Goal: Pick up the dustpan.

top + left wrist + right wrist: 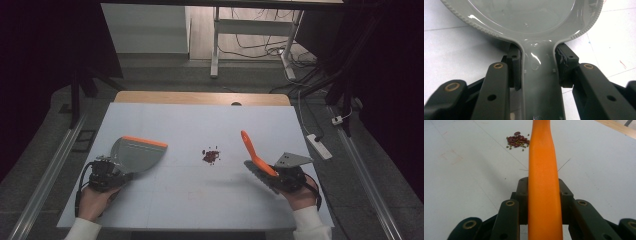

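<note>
- High view: left hand-held gripper (112, 172) is clamping the handle of a grey dustpan (137, 155) with an orange front edge; the pan is resting on the white bench (165, 200), lip pointing toward the bench centre.
- High view: right hand-held gripper (280, 177) is clamping an orange-handled brush (256, 156), handle tilting up and away, grey bristle head sitting low beside the gripper.
- High view: a small pile of beans (211, 156) is lying between the two tools, apart from both.
- Left gripper view: jaws are pressing on both sides of the dustpan (524, 22) neck; the pan bowl is spreading out just ahead of the pads (515, 67).
- Right gripper view: jaws are closing on the brush (542, 182) handle, which is running straight ahead between them; beans (517, 141) are lying farther off, left of the handle.
</note>
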Tool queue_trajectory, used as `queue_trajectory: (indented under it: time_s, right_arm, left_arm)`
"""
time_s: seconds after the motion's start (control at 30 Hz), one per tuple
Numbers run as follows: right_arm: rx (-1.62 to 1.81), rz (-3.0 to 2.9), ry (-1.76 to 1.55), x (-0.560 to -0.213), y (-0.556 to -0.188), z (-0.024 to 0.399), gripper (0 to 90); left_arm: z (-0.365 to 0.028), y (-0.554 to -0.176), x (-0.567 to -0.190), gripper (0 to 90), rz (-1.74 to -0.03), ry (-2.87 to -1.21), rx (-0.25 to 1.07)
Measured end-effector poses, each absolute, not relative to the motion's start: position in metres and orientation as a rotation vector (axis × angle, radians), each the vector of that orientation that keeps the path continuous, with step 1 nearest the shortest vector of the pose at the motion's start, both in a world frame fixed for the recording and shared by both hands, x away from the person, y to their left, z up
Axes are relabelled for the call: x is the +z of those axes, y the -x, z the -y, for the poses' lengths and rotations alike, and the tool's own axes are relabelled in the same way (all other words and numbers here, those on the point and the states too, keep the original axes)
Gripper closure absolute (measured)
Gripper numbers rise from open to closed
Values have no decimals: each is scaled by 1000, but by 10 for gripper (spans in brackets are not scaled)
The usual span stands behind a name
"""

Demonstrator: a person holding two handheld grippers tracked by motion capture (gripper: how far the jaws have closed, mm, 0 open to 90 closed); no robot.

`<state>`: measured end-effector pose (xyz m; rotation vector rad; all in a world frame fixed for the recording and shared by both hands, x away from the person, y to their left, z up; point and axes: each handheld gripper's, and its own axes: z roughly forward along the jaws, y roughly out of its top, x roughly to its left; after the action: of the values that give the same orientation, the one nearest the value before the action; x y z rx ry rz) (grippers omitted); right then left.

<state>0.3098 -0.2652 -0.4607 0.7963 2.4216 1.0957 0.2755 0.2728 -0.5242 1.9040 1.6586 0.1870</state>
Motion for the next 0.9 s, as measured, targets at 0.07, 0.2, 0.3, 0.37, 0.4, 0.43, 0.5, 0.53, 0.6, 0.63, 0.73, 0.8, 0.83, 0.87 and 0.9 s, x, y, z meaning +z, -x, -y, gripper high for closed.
queue_trajectory:
  time_s: [0.07, 0.2, 0.3, 0.37, 0.4, 0.43, 0.5, 0.53, 0.6, 0.63, 0.73, 0.8, 0.83, 0.87, 0.9]
  right_arm:
    - [1096, -2422, -795, -461, -310, 265, 698]
    - [1096, -2422, -793, -461, -310, 265, 698]
    - [1094, -2423, -794, -461, -310, 265, 698]
    - [1094, -2423, -794, -461, -310, 265, 698]
    - [1095, -2422, -792, -461, -310, 265, 698]
    - [1095, -2422, -792, -461, -310, 265, 698]
    - [1099, -2418, -793, -460, -310, 264, 698]
    - [1099, -2418, -793, -460, -310, 264, 698]
    - [1109, -2411, -794, -459, -310, 263, 698]
    - [1112, -2409, -797, -459, -311, 263, 698]
    - [1112, -2403, -810, -459, -312, 261, 698]
    - [1110, -2401, -812, -459, -312, 261, 698]
    - [1110, -2396, -816, -458, -312, 260, 698]
    - [1115, -2393, -817, -457, -312, 259, 698]
    - [1119, -2390, -816, -457, -313, 259, 698]
  left_arm:
    - [-275, -275, -523, 616, -1646, -1896, 193]
    - [-276, -274, -522, 616, -1634, -1886, 201]
    - [-277, -274, -521, 616, -1620, -1880, 211]
    - [-278, -274, -520, 616, -1609, -1876, 213]
    - [-278, -273, -520, 616, -1605, -1874, 212]
    - [-279, -273, -520, 616, -1598, -1870, 208]
    - [-279, -273, -519, 616, -1575, -1865, 201]
    - [-279, -273, -519, 616, -1564, -1866, 202]
    - [-280, -274, -518, 616, -1537, -1870, 199]
    - [-280, -275, -518, 616, -1520, -1869, 190]
    - [-281, -276, -517, 616, -1481, -1871, 171]
    - [-282, -276, -517, 616, -1455, -1870, 159]
    - [-282, -276, -516, 616, -1446, -1863, 155]
    - [-283, -276, -516, 616, -1438, -1856, 155]
    - [-283, -277, -515, 616, -1429, -1854, 157]
